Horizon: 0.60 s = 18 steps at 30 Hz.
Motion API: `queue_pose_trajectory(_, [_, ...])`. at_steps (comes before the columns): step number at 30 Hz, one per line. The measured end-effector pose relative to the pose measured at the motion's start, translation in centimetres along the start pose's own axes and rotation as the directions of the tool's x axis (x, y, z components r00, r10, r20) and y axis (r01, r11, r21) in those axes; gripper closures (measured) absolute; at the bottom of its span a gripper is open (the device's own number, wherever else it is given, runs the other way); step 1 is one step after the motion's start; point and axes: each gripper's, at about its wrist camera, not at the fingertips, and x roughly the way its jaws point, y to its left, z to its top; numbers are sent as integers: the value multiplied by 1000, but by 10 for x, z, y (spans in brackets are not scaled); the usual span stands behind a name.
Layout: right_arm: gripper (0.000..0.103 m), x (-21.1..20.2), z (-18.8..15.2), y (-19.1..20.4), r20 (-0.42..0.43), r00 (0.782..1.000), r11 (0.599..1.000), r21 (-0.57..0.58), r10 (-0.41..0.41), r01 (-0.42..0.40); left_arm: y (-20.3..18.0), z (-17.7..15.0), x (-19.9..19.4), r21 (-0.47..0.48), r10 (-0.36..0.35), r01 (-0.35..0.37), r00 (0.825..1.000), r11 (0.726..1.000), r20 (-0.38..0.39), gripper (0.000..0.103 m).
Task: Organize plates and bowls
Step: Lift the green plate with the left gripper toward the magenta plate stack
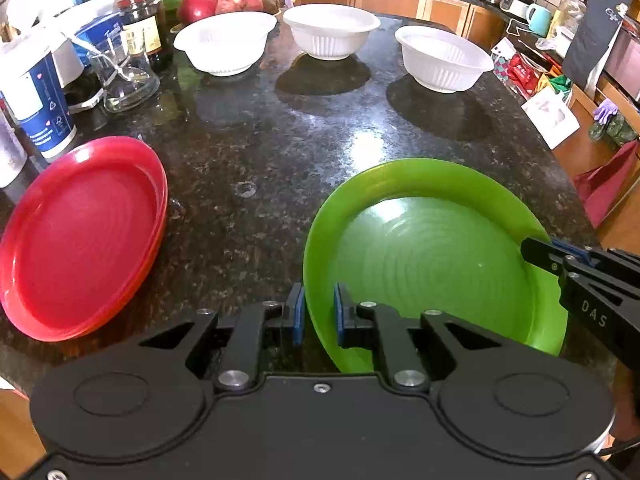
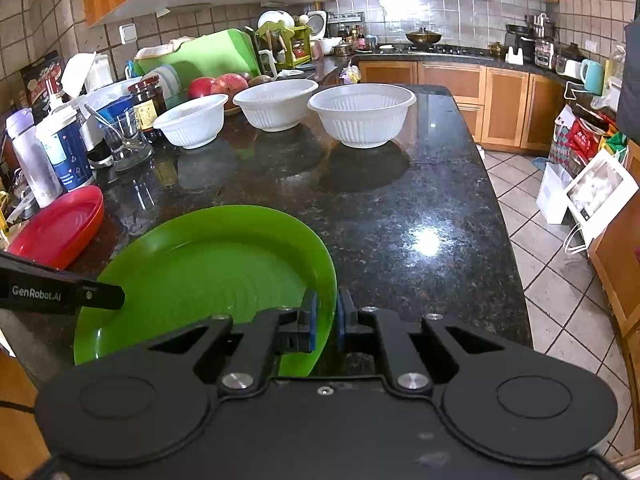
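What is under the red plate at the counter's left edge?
A second reddish plate's rim shows beneath the red plate, on the counter. Anything further under the stack is hidden.

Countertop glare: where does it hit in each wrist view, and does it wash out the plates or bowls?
Left wrist: bright patch on the counter between the green plate and the right-hand white bowl; only a soft sheen on the plate. Right wrist: hotspot at, right of the plate; bowls stay readable. Fisheye bends the edges in both.
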Motion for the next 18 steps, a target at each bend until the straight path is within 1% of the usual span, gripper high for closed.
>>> queue_pose_trajectory(3, [92,-2,1,2,15,1000,1000,-1,1,-1,1,-1,-3,-2,-11,11,1000,1000,5,85])
queue_pose_trajectory(9, [92,-3,9,18,47,999,1000,-12,-1,2,6,1,-14,12,9,-9,999,1000,51,85])
queue_pose_trajectory(13, [92,-2,18,35,64,998,1000,-14,7,-6,21,8,-22,19,9,-10,998,1000,69,85])
queue_pose_trajectory(18, [92,2,29,68,81,996,999,-34,38,-35,50,11,-32,8,31,-32,996,999,79,85])
